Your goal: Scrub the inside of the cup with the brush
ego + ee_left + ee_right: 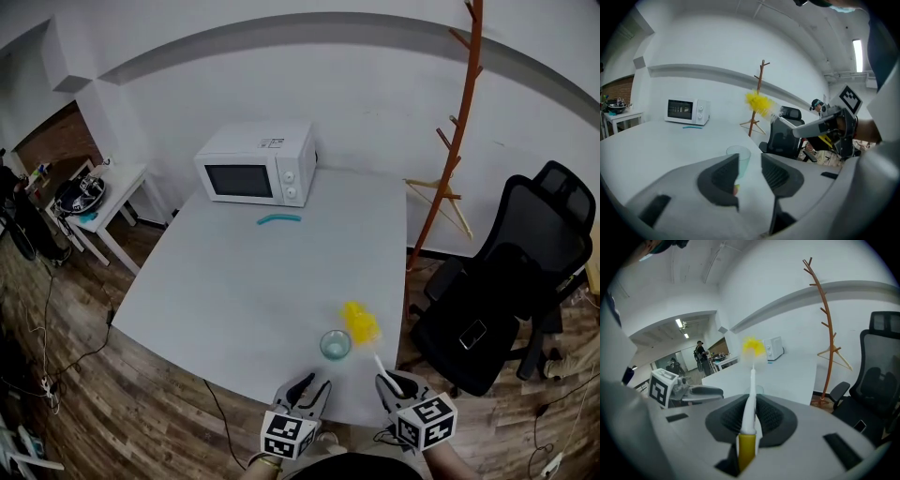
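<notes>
bench [244, 281]: near its front right corner the right hand-held gripper [392, 382] clamps the brush [362, 324] handle, long axis pointing away, head just past the cup [335, 345] (clear, upright). the left hand-held gripper [317, 381], slightly parted and empty, faces the cup.

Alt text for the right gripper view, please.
The right gripper is shut on a yellow-headed brush pointing ahead over the white table. The left gripper shows at left; a coat rack and office chair at right.

Head view looks steeply down; gripper views skim the table [253, 281].
</notes>
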Tool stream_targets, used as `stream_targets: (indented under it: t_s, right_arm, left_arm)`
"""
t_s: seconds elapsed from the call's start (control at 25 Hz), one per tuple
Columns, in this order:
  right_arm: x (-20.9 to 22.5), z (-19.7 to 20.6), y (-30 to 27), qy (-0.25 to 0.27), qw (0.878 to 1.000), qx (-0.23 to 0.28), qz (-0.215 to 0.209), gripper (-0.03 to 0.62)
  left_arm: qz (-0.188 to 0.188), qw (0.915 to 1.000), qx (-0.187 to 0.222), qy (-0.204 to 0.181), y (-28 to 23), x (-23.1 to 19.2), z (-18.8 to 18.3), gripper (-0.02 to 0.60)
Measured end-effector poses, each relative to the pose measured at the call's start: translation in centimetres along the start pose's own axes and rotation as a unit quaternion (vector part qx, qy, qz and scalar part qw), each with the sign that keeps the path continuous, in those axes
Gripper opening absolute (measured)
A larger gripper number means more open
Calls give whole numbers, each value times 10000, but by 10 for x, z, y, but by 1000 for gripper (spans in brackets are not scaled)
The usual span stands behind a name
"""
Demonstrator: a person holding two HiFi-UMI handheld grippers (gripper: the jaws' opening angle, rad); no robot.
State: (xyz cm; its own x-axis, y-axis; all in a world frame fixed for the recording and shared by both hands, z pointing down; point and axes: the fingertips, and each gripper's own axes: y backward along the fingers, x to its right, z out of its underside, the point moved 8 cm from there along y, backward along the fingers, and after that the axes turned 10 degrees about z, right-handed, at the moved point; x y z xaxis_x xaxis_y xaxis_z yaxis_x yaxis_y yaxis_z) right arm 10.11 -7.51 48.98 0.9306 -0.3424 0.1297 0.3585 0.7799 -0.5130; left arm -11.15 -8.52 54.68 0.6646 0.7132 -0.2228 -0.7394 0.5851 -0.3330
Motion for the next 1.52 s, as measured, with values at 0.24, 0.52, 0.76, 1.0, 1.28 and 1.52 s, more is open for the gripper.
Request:
stream_targets:
  t_s: [0.24, 0.52, 0.76, 1.0, 1.28, 1.52]
  right_arm:
    - [20, -20, -27, 104, 9997, -110, -168, 52]
    - [41, -24, -49, 115, 9992, -313, -234, 52]
    - [58, -27, -61, 89, 9989, -397, -223, 51]
    - [59, -26, -66, 96, 9985, -463, -293, 51]
    - [50, -22, -61, 163, 9981, -471, -359, 52]
    - [38, -18, -48, 462, 9963, -533, -487, 51]
  left_arm:
    - [68, 9973, -601, -414, -49, -19, 29, 344]
    - [-17, 9951, -971, -207, -94, -51, 50, 377]
    - [83, 9937, -1101, -170, -124, -59, 59, 379]
    - [-43, 9955, -924, -222, -135, -65, 52, 374]
    - [-54, 9957, -894, -243, -126, -64, 52, 370]
    - [-121, 9954, -883, -350, -103, -55, 40, 368]
